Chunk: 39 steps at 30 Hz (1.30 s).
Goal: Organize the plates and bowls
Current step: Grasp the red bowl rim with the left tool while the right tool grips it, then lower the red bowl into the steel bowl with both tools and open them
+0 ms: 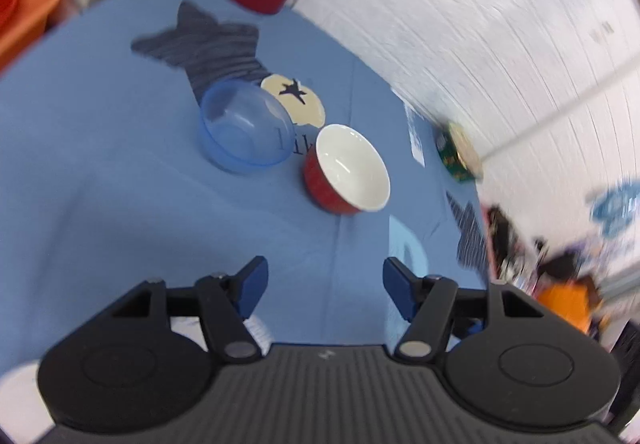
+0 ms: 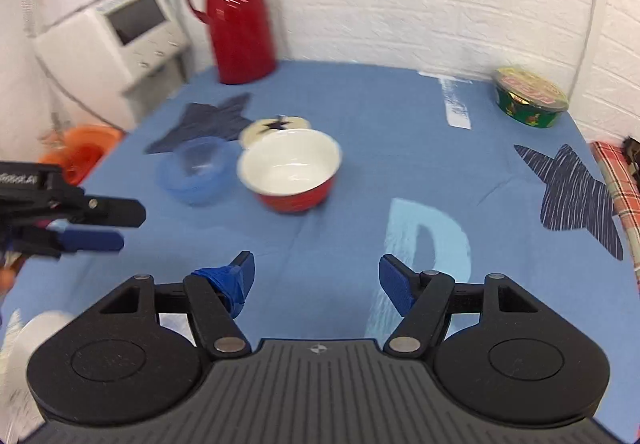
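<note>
A blue printed tablecloth (image 2: 360, 116) carries a tall red plastic thermos jug (image 2: 236, 16) at 11 o'clock and a round green tin (image 2: 528, 98) at 2 o'clock, with the red ceramic bowl with white inside (image 2: 294, 174) near centre and the clear blue plastic bowl (image 2: 196, 174) just beside it at 9 o'clock. Crowded so closely, one bowl could be knocked while the other is gripped — the likeliest slip. The left gripper (image 1: 324, 284) and right gripper (image 2: 316, 280) hang with fingers wide apart, empty, touching nothing.
</note>
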Available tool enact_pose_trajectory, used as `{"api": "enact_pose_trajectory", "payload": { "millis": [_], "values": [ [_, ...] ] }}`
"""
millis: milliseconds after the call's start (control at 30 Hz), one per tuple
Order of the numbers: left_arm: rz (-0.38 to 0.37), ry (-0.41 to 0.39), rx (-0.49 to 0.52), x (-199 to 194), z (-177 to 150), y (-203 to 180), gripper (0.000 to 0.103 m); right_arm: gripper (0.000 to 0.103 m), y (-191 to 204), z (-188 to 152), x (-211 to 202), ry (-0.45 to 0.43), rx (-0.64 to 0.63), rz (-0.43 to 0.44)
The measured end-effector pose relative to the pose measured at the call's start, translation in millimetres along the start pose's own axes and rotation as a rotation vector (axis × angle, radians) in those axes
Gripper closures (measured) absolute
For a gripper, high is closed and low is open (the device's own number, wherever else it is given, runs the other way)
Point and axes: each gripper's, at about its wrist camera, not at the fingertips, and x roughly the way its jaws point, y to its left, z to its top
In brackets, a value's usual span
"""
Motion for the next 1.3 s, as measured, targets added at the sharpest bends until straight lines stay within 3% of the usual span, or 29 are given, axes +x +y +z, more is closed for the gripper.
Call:
{"api": "enact_pose_trajectory", "payload": {
  "millis": [100,200,533,833,933,967,1000,1067,1300],
  "values": [
    [0.023,-0.009,-0.125,40.6,12.9,3.1,0.037,0.048,-19.1,25.2,41.6,0.026,0.063,-0.017],
    [0.052,-0.018,-0.187,70.7,23.3,5.7,0.037,0.048,-28.1,44.0,76.3,0.045,0.062,-0.044],
    [0.127,-0.013,-0.192,122.1,42.1,3.7,0.037,0.048,-29.0,68.9,159.6,0.116,0.074,-0.011],
    [0.147,-0.028,-0.168,132.1,45.6,0.9,0.041,0.048,-9.7,73.2,175.7,0.117,-0.051,-0.015],
    [0.148,-0.025,-0.163,133.1,46.8,2.2,0.054,0.053,-10.8,73.5,169.3,0.079,-0.043,0.043],
    [0.151,-0.016,-0.153,134.2,48.0,2.1,0.063,0.058,-10.6,73.3,167.5,0.071,-0.041,0.056],
    [0.138,0.002,-0.135,136.6,49.4,2.2,0.079,0.067,-9.4,72.8,166.4,0.072,-0.048,0.064],
    [0.132,0.030,-0.118,138.1,51.1,1.7,0.095,0.075,-6.9,69.1,164.7,0.087,-0.041,0.102],
    [0.164,0.050,0.000,125.6,39.4,-6.0,0.101,0.076,1.5,48.2,151.7,0.130,0.025,0.151]
  ]
}}
